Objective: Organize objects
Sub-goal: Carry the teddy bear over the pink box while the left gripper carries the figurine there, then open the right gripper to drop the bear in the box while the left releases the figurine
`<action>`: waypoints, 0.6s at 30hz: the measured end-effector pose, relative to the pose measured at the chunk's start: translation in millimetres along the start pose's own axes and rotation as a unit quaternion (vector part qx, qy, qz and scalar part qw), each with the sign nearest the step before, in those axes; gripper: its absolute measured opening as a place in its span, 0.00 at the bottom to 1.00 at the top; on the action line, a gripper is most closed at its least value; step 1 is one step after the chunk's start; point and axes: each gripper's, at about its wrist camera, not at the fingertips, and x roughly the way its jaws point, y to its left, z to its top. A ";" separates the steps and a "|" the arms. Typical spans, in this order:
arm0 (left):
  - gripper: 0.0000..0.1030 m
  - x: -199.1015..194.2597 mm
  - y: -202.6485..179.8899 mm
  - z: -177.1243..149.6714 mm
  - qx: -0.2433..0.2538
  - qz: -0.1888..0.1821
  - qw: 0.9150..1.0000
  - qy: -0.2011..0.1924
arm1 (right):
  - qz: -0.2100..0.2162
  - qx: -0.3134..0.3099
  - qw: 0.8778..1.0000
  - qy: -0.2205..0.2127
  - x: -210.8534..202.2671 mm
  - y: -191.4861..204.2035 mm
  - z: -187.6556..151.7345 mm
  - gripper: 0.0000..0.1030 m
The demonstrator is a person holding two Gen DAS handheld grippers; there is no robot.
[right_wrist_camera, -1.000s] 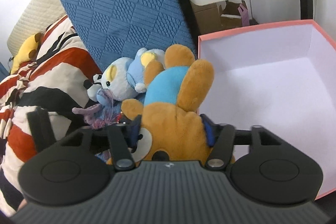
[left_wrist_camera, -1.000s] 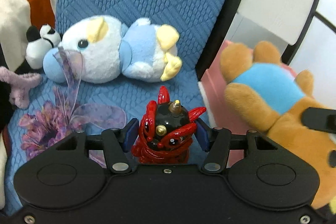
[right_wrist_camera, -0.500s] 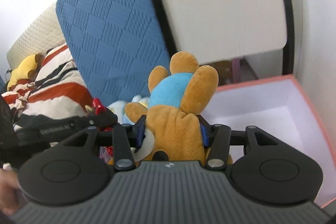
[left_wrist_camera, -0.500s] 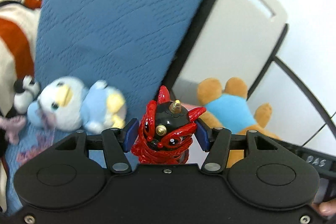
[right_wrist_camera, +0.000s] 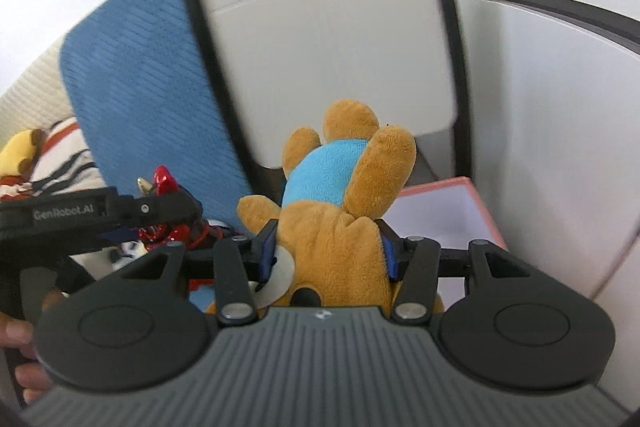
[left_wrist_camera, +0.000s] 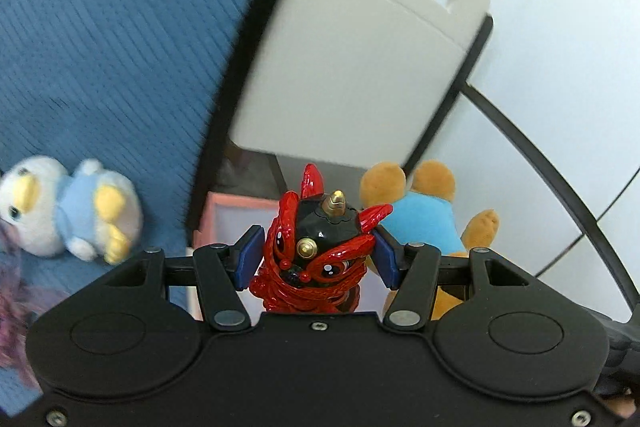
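My left gripper (left_wrist_camera: 316,255) is shut on a glossy red and black dragon figurine (left_wrist_camera: 316,259) with a gold horn, held up in the air. My right gripper (right_wrist_camera: 328,247) is shut on a brown plush bear (right_wrist_camera: 332,211) in a light blue shirt, gripped at its head with the legs pointing away. In the left wrist view the bear (left_wrist_camera: 424,215) hangs just right of the figurine. In the right wrist view the left gripper (right_wrist_camera: 132,211) with the figurine (right_wrist_camera: 168,203) shows at the left. A pink box (right_wrist_camera: 480,203) with a white inside sits below and behind both toys.
A blue quilted cushion (left_wrist_camera: 100,27) leans on a grey chair back (left_wrist_camera: 352,47). A white and blue plush penguin (left_wrist_camera: 64,207) lies on the cushion at the left. Purple fluffy material (left_wrist_camera: 12,307) is at the left edge. A striped blanket (right_wrist_camera: 60,155) and a yellow plush (right_wrist_camera: 16,151) lie far left.
Both grippers have risen with their toys still held. The penguin and cushion have dropped lower in view, and the chair back and wall now fill the upper part.
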 end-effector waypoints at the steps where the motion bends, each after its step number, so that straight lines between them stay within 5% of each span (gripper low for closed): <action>1: 0.53 4.5 -4.4 -4.7 0.001 -0.001 1.000 0.005 | -0.007 -0.001 1.000 0.003 1.6 -7.9 -2.8 0.51; 18: 0.53 118.6 -29.8 -69.2 -0.012 0.032 0.992 0.119 | -0.037 -0.005 0.997 0.070 64.0 -85.9 -54.2 0.52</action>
